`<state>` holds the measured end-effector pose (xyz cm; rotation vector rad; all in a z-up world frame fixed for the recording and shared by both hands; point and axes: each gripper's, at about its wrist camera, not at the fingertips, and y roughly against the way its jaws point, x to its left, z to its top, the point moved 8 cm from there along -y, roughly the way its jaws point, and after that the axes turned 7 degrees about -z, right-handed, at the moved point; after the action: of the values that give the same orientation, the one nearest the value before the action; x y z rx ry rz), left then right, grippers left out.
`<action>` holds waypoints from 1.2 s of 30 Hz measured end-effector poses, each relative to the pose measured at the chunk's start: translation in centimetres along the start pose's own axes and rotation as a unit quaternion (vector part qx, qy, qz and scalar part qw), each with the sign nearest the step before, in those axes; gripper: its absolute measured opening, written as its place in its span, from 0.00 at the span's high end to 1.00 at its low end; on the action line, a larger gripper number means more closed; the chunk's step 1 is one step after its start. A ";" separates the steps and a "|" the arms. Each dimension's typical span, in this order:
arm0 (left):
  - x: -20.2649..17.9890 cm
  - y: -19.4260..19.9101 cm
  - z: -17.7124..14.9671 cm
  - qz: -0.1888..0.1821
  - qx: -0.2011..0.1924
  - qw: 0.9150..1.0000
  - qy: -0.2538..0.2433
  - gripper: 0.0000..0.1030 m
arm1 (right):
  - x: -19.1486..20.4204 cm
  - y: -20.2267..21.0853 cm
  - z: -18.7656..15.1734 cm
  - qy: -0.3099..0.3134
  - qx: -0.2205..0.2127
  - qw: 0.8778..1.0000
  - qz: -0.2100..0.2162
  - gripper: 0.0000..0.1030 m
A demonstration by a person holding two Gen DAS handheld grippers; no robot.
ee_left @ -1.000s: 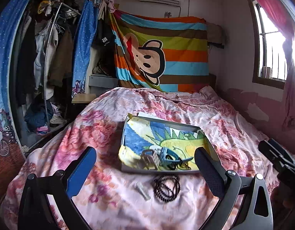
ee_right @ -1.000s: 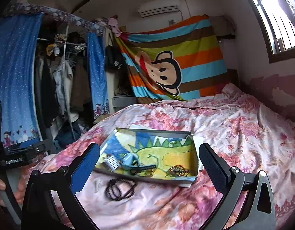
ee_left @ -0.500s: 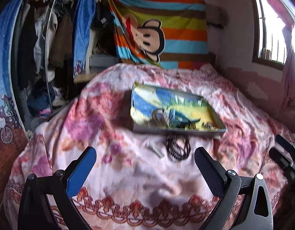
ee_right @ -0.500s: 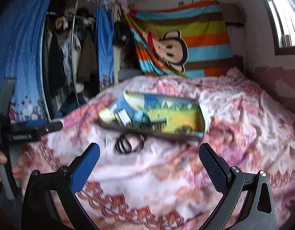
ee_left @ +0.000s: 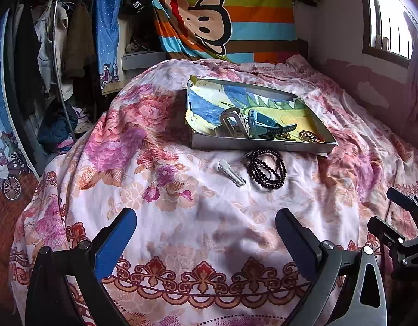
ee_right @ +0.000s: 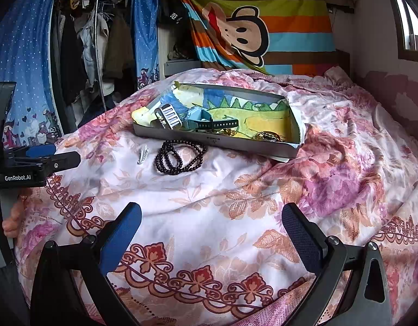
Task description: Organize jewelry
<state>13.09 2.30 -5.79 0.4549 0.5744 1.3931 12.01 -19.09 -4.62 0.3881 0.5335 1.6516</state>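
Observation:
A shallow grey tray point(ee_left: 260, 146) point(ee_right: 219, 140) lined with a dinosaur picture lies on the floral bed. Inside it are a white-strapped watch point(ee_left: 232, 121) point(ee_right: 169, 116), a blue watch point(ee_left: 266, 125) point(ee_right: 200, 119) and gold jewelry point(ee_left: 308, 135) point(ee_right: 268, 135). In front of the tray, on the cover, lie a black bead bracelet point(ee_left: 266, 168) point(ee_right: 180, 157) and a white hair clip point(ee_left: 232, 173) point(ee_right: 142, 154). My left gripper point(ee_left: 206, 235) and right gripper point(ee_right: 211, 228) are both open and hold nothing, well short of the items.
The floral bedcover point(ee_left: 154, 190) drops off toward me at its patterned border. A clothes rack with hanging garments point(ee_left: 59, 40) stands at the left. A striped monkey cloth point(ee_right: 263, 27) hangs behind the bed, a window point(ee_left: 385, 27) at the right. A hand point(ee_right: 11, 217) holds the left gripper's handle.
Both grippers have pulled back and away from the tray, so the tray, bracelet and clip now sit farther off and more of the bedcover shows. Both stayed open.

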 end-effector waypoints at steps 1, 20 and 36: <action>0.0 0.0 0.0 0.000 -0.001 1.000 -0.001 0.00 | 0.0 0.0 0.0 0.000 0.001 1.000 0.000 0.02; 0.4 -3.2 2.7 -0.005 -0.009 1.000 0.008 0.00 | -2.3 -6.4 2.7 -0.019 0.052 0.998 0.034 0.02; -0.1 -8.6 5.5 -0.013 0.009 1.000 -0.014 0.00 | 0.1 -12.6 4.3 0.023 0.093 0.993 0.061 0.02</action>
<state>23.24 1.31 -6.73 0.4789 0.5690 1.3566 24.74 -17.28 -7.97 0.5295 0.7138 1.7372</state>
